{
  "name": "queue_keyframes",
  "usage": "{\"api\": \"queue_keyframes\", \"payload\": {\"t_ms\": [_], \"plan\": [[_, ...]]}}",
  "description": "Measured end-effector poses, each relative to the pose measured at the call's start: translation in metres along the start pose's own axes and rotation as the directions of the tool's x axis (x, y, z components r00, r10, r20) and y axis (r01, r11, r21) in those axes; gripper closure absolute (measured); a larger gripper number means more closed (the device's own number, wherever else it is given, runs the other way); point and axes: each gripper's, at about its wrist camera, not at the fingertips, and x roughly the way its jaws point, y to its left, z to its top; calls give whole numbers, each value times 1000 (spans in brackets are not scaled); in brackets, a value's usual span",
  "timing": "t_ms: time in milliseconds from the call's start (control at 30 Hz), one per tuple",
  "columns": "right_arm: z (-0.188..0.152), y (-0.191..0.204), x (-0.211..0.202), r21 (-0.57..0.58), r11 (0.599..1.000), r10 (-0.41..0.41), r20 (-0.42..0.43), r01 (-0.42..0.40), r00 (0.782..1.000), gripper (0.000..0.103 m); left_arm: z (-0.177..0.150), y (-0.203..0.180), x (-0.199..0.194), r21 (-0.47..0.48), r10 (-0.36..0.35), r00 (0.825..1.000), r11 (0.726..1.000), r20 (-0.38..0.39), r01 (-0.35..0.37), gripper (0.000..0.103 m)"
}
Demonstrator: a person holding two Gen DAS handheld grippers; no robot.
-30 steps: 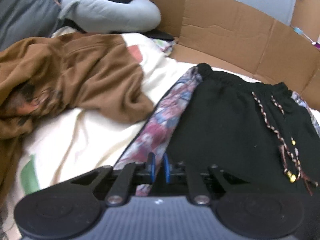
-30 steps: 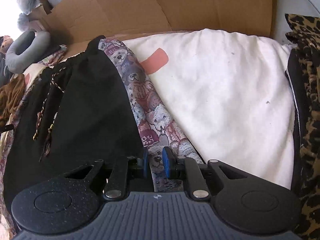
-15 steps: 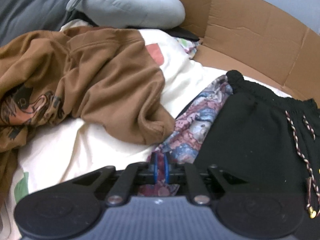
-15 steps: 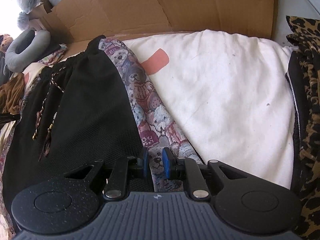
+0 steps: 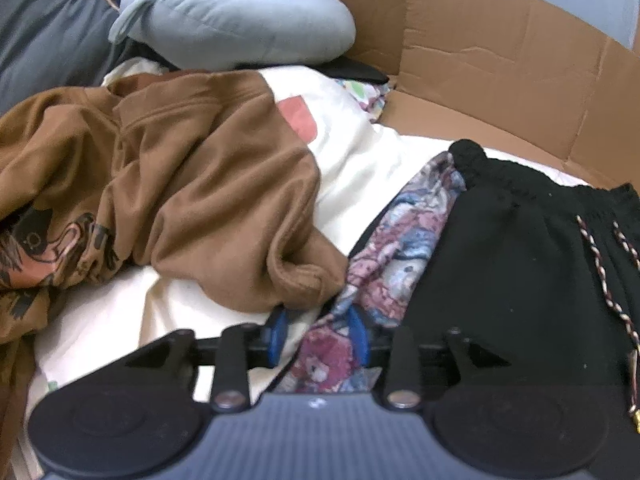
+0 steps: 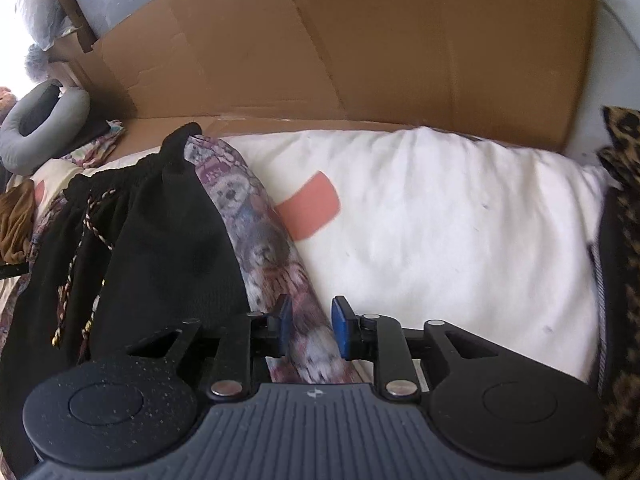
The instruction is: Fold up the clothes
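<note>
In the left wrist view, the left gripper [image 5: 318,334] has its jaws opening, the patterned cloth [image 5: 404,236] lying loose between the blue pads beside the black shorts [image 5: 520,264], with a brown sweatshirt [image 5: 192,200] just to the left on the white bedding [image 5: 360,164]. In the right wrist view, the right gripper [image 6: 312,330] likewise has its jaws opening, spread around the patterned cloth [image 6: 256,240] without pinching it, the shorts [image 6: 168,240] on the left, the white bedding [image 6: 440,220] on the right and a cardboard wall [image 6: 360,48] at the far edge.
</note>
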Motion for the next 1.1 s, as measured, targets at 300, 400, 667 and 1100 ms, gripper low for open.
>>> {"api": "queue_keyframes", "payload": {"t_ms": [300, 400, 667, 1100], "plan": [[24, 11, 30, -18, 1000, 3, -13, -4, 1000, 70, 2, 9, 4, -40, -44, 999, 998, 12, 44, 61], [30, 17, 39, -28, 1000, 9, -16, -9, 1000, 70, 3, 10, 5, -53, -60, 998, 997, 22, 61, 61], [35, 28, 55, -94, 996, -9, -61, 4, 998, 67, -4, 10, 3, -47, -97, 995, 994, 9, 97, 75], [37, 42, 52, -209, 973, -113, -57, 98, 992, 96, -4, -12, 1, 131, 53, 998, 990, 30, -57, 98]]}}
